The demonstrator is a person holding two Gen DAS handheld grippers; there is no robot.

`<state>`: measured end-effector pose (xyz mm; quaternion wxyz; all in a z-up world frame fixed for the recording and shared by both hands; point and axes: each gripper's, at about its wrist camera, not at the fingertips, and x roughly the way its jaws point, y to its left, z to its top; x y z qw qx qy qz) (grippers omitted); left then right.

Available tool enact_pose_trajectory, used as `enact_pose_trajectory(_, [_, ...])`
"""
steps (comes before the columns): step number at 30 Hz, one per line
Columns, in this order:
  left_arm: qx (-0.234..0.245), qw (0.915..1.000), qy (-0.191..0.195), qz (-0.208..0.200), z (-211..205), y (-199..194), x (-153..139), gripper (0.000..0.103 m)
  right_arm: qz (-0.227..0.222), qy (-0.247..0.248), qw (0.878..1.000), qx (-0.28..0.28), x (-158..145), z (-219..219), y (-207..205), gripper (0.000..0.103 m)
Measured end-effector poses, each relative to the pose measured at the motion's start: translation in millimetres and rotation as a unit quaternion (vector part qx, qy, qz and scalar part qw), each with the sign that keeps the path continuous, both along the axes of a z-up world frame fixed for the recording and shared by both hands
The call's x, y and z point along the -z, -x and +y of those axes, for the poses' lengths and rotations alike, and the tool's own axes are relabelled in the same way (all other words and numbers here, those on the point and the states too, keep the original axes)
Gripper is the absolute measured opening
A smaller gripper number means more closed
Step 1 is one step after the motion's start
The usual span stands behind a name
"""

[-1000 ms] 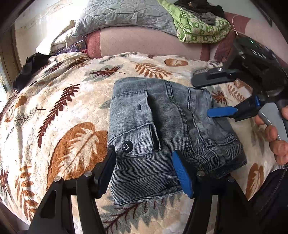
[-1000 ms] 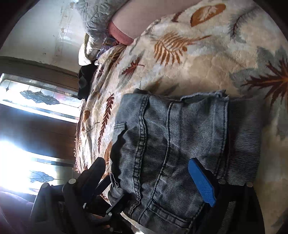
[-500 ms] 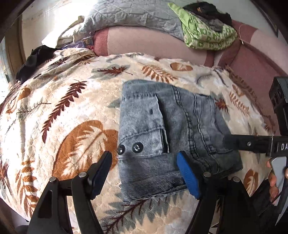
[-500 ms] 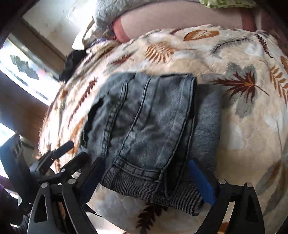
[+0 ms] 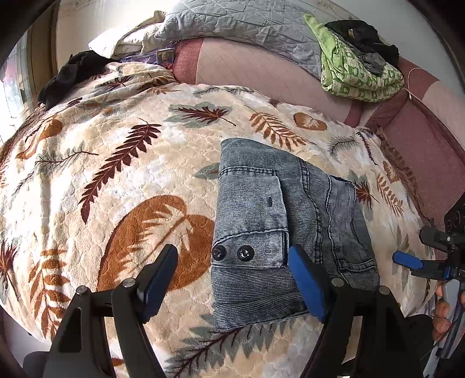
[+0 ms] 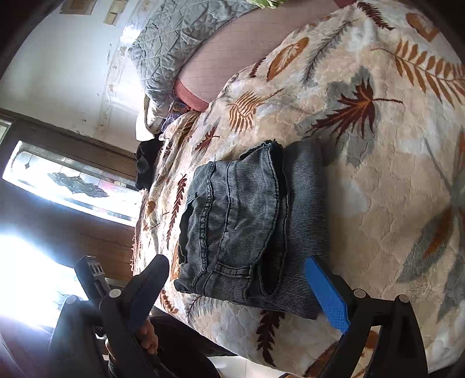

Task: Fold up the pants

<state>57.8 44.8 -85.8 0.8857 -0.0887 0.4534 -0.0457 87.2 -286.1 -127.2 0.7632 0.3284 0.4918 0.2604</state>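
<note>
Both claws (image 5: 232,279) (image 6: 241,293) apart above folded pants (image 5: 279,229).

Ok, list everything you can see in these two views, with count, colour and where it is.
Pants: one, grey-blue denim, folded on the blanket.
Blanket: one, cream with brown leaf print, covering the bed.
Quilt: one, grey, at the far edge.
Green cloth: one, folded, far right.
Black garment: one, far left.
Window: one, patterned glass, bright.
Left gripper: black with blue pads, open, empty.
Right gripper: same colours, open, empty.
</note>
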Motion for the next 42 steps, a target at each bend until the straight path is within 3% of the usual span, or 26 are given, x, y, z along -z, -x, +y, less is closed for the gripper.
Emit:
enact_pose_trajectory(9, [0.005,0.9999,0.004,0.011,4.2,-8.4,0.4,0.079,0.032,-0.009,0.999,0.000,23.1,-8.3,-17.2,0.096])
enact_pose_trajectory(20, [0.015,0.9933,0.093,0.067,41.8,-52.0,31.8,0.079,0.060,0.019,0.998,0.000,39.5,-16.7,-51.3,0.096])
enact_pose_trajectory(30, [0.050,0.9798,0.161,0.108,32.7,-80.6,55.4,0.079,0.073,0.025,0.996,-0.034,51.2,14.4,-76.3,0.095])
enact_pose_trajectory(33, [0.060,0.9790,0.164,0.106,25.2,-81.9,52.6,0.076,0.065,0.071,0.994,-0.056,46.9,31.8,-78.3,0.094])
enact_pose_trajectory(36, [0.064,0.9774,0.164,0.117,19.2,-85.6,59.8,0.062,0.067,0.109,0.990,-0.058,48.2,38.6,-80.0,0.068])
enact_pose_trajectory(37, [0.062,0.9757,0.169,0.125,18.0,-87.1,63.6,0.055,0.069,0.127,0.988,-0.058,49.1,38.9,-79.8,0.049])
enact_pose_trajectory(39, [0.059,0.9801,0.148,0.118,12.3,-86.0,61.3,0.052,0.067,0.134,0.987,-0.062,48.6,38.6,-78.6,0.039])
enact_pose_trajectory(41, [0.069,0.9861,0.109,0.105,1.7,-81.9,53.4,0.042,0.056,0.148,0.985,-0.070,43.8,42.8,-75.6,0.025])
enact_pose_trajectory(42, [0.073,0.9881,0.094,0.097,-3.3,-80.4,48.3,0.038,0.047,0.158,0.984,-0.074,40.0,47.1,-73.7,0.023])
